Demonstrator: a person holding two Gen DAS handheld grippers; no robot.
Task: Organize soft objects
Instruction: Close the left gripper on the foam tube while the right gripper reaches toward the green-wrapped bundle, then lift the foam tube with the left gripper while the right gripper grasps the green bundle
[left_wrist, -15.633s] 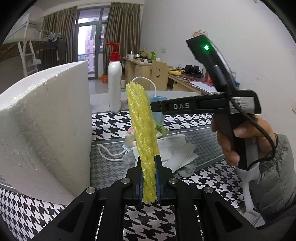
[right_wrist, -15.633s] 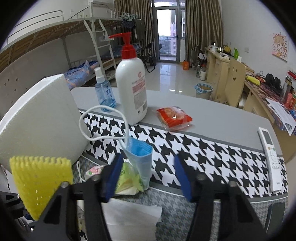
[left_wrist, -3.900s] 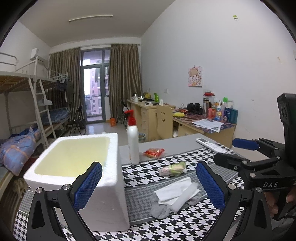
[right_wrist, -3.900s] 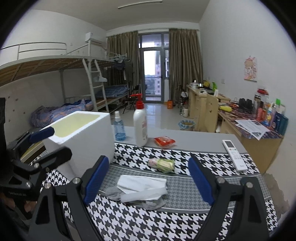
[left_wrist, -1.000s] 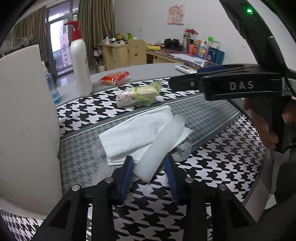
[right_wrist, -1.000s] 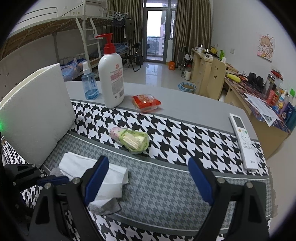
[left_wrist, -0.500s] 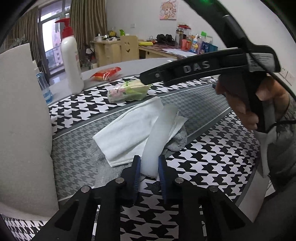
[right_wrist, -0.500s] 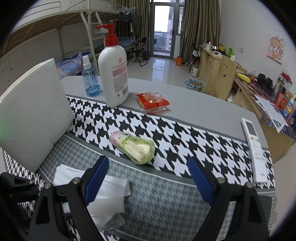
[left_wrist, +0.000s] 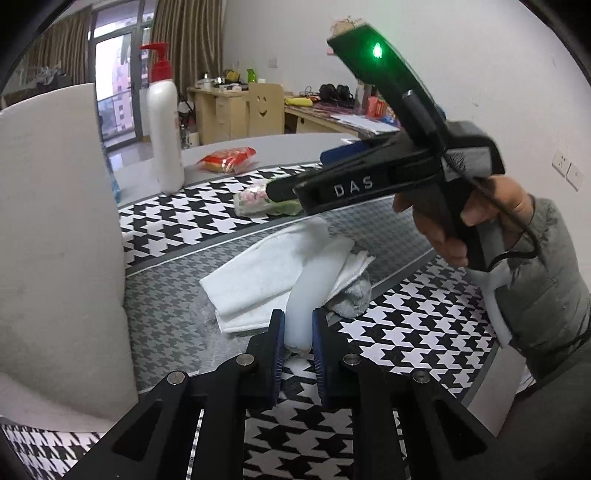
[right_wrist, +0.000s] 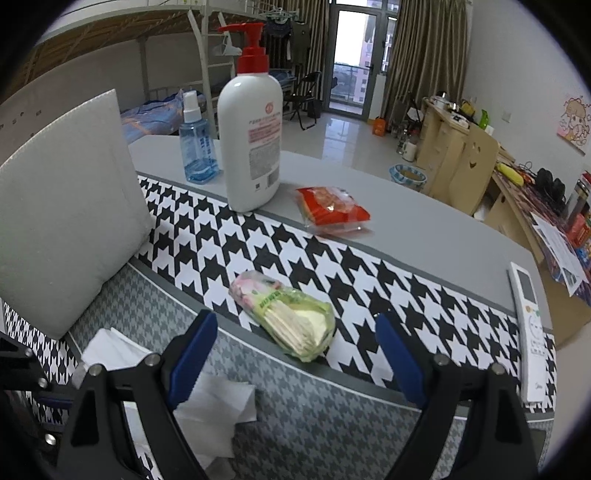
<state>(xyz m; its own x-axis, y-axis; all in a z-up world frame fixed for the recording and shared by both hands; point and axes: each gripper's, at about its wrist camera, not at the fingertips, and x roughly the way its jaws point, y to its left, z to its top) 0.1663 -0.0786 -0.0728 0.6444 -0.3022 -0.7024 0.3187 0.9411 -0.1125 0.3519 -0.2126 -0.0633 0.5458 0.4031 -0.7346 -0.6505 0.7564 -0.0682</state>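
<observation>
Dorm-style room, bunk bed and desks in back; work surface is a table with a houndstooth cloth (right_wrist: 280, 258). Left gripper (left_wrist: 298, 334) jaws have just been closing and are now clamped on the near end of a white foam strip (left_wrist: 314, 280), pads pressing both sides. Strip lies diagonally over a folded white towel (left_wrist: 255, 273), with a grey cloth (left_wrist: 354, 291) bunched under the towel's right edge. White foam box (left_wrist: 55, 240) stands just left of the pile. Right gripper (right_wrist: 295, 354) is spread wide, nothing between the fingers; in its view it hangs above a green packet of tissues (right_wrist: 291, 317) on the cloth. A hand (left_wrist: 461, 218) in a grey sleeve holds that gripper's handle, green LED lit. Further back: pump bottle (right_wrist: 251, 125), blue spray bottle (right_wrist: 197, 147), red snack bag (right_wrist: 330, 210). Remote (right_wrist: 528, 332) sits at the table's right edge.
</observation>
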